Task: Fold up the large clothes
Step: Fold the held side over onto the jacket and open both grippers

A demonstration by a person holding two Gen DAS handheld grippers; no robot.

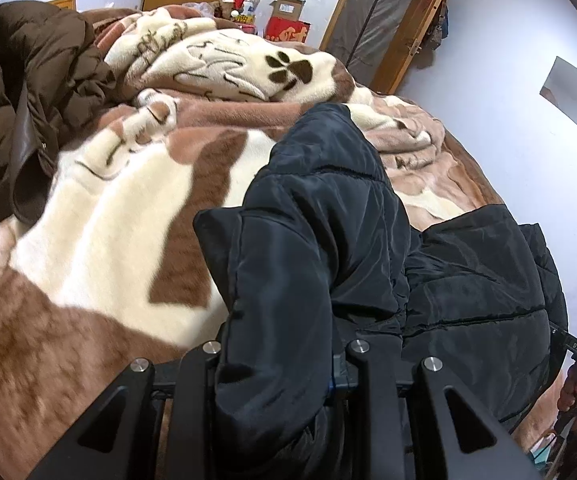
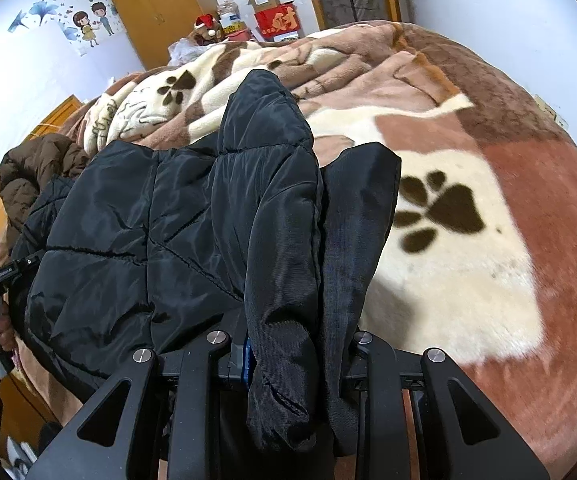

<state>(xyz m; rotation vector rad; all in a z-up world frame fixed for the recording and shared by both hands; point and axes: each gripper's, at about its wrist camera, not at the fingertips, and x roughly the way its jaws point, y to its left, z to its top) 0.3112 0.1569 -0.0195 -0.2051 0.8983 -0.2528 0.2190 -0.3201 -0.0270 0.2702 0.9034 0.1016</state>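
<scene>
Altogether two padded jackets were in sight: one brown jacket (image 1: pixel 28 92) heaped at the far left of the bed, and one black quilted jacket (image 1: pixel 320 220) held up between the two tools, draped over the near edge of the bed. The left gripper (image 1: pixel 284 364) had its jaws drawn in tight on a thick fold of the black jacket's edge, the cloth bulging out between the two black finger arms. In the left wrist view the person's other hand (image 1: pixel 576 396) showed at the far right edge, wrapped round the second tool's handle.

From the right wrist view, the same black quilted jacket (image 2: pixel 160 224) spread to the left, and the right gripper (image 2: pixel 292 352) was likewise clamped on a bunched fold of it, a flap of lining hanging beside the pinch.

Beneath lay one plush blanket (image 1: pixel 100 216) in cream, pink and brown, printed with dark paw marks; two paw prints (image 2: pixel 440 208) were plain in the right view. Beyond the bed stood one red box (image 2: pixel 276 22) with a cardboard box on top, a wooden wardrobe (image 2: pixel 156 4), a wooden-framed door (image 1: pixel 384 20), and pale walls carrying a cartoon couple sticker (image 2: pixel 92 24).
</scene>
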